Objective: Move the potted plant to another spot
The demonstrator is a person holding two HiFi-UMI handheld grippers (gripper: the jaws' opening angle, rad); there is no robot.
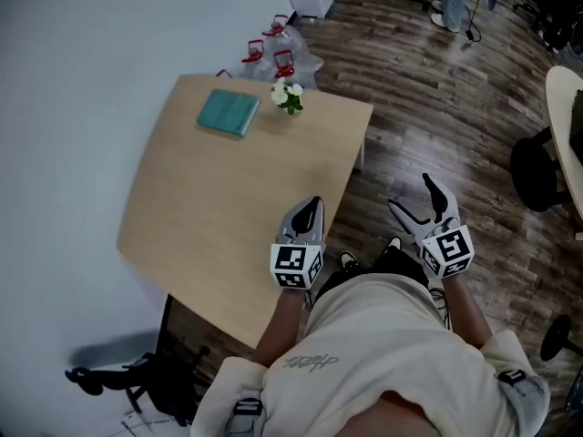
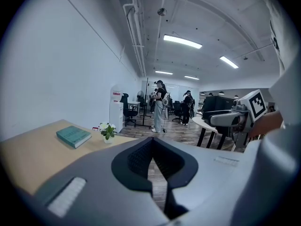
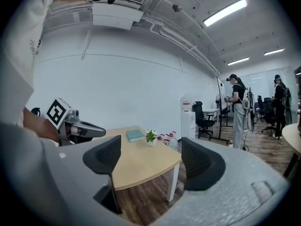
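White blossoms and green leaves mark the potted plant. It stands upright near the far edge of the wooden table, at about twelve o'clock from us in the head view and well apart from both grippers. A teal book lies near it at its nine o'clock, and water jugs sit beyond the table at eleven o'clock.

We judge the step in hand to be the approach, since nothing is gripped yet. To do it well we should bring in the right gripper, whose jaws are spread wide and empty. It should come in low and level from the plant's five o'clock side, so the pads meet the small pot rather than the stems and stay off the book.

The left gripper has its jaws pressed together on nothing and hovers at the table's near edge. We hold both in front of our waist, pointing ahead and slightly down, with the right one off the table at the left's three o'clock.
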